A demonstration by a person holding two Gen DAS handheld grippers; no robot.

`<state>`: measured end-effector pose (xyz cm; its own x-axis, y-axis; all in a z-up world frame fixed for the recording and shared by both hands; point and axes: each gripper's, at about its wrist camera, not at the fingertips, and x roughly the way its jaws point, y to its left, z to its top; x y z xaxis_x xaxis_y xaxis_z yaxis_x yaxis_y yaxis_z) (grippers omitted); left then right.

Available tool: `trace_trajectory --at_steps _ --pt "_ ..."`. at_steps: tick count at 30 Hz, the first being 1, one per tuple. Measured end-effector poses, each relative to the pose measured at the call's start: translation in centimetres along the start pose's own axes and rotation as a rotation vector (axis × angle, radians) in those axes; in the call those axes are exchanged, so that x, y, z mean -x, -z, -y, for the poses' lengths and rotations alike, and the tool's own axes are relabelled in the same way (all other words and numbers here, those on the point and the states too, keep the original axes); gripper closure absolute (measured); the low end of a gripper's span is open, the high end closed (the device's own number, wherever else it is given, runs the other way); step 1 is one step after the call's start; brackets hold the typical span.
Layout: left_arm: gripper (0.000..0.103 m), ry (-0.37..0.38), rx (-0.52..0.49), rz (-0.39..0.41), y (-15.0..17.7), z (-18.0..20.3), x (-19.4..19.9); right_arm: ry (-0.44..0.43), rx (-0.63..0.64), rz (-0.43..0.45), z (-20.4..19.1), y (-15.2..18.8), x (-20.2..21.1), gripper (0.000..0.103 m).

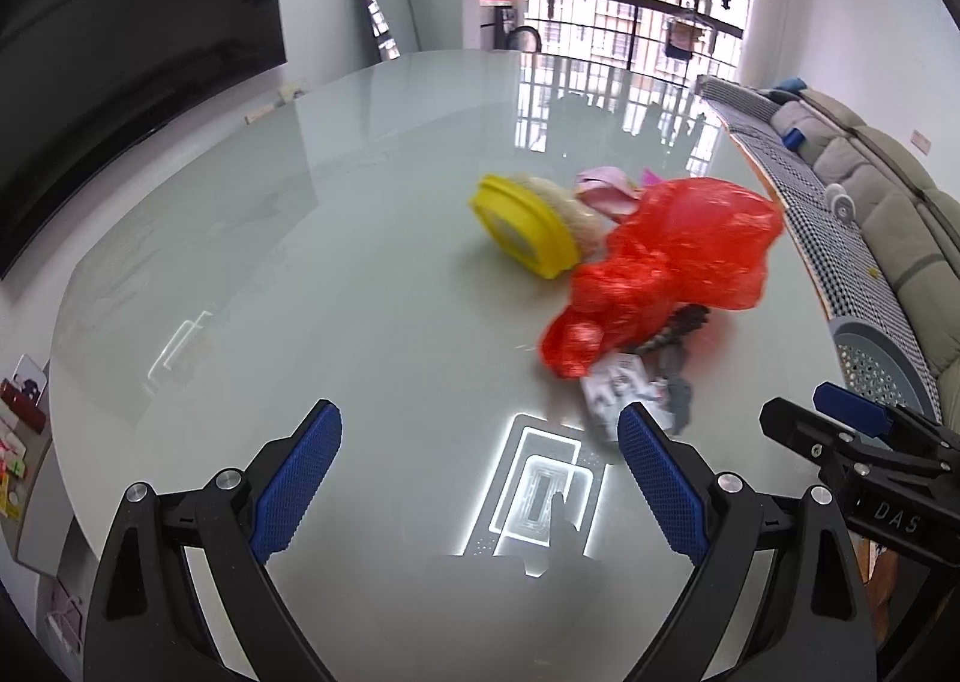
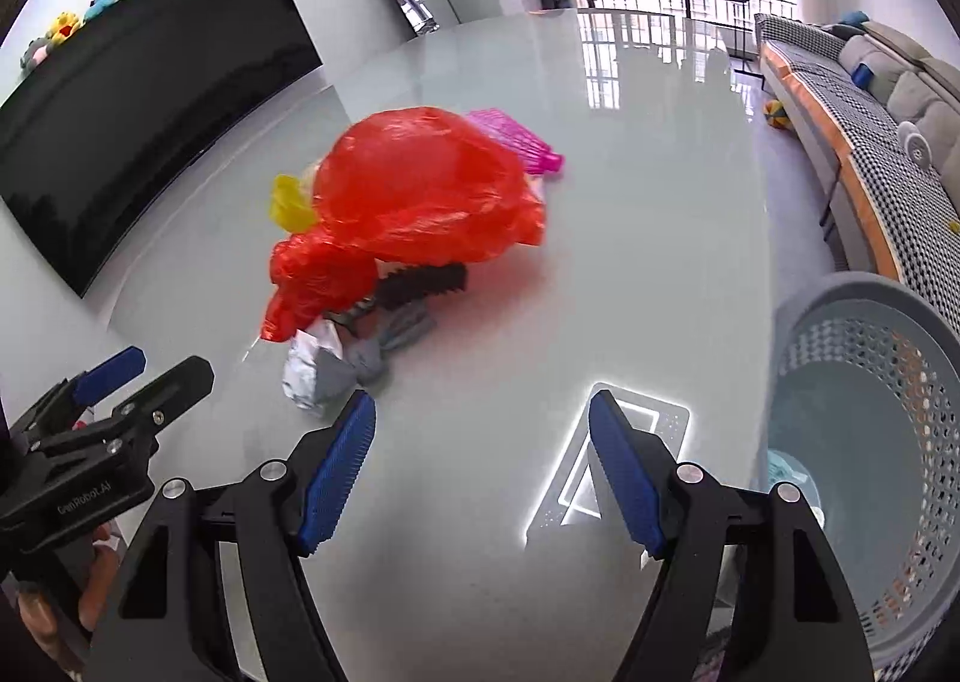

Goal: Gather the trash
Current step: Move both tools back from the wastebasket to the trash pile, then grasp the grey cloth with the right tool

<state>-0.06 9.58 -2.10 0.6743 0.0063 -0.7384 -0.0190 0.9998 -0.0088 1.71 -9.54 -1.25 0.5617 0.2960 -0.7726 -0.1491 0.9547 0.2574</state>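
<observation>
A heap of trash lies on the glossy white table [image 1: 300, 238]: a crumpled red plastic bag [image 1: 666, 262] [image 2: 414, 202], a yellow-lidded tub [image 1: 528, 226] on its side, pink scraps [image 1: 606, 190], a pink comb-like piece [image 2: 516, 142], a dark serrated strip [image 2: 426, 283] and crumpled white and grey paper [image 1: 630, 388] [image 2: 327, 370]. My left gripper [image 1: 480, 442] is open over bare table, just short of the paper. My right gripper [image 2: 483, 433] is open too, nothing between its blue pads, right of the paper. Each gripper shows in the other's view [image 1: 852, 430] [image 2: 114, 382].
A grey perforated basket [image 2: 870, 442] [image 1: 882, 358] stands off the table's right edge, with something pale in its bottom. A sofa [image 2: 888, 100] runs along the right. A black TV [image 1: 120, 52] hangs on the left wall. A ceiling light reflects on the table near both grippers.
</observation>
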Motion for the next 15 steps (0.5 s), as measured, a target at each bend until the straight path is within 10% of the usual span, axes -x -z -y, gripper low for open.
trace_trajectory --at_steps 15 --pt "0.011 0.025 0.032 -0.017 0.4 -3.4 -1.3 0.044 0.068 -0.029 -4.3 -0.7 -2.3 0.032"
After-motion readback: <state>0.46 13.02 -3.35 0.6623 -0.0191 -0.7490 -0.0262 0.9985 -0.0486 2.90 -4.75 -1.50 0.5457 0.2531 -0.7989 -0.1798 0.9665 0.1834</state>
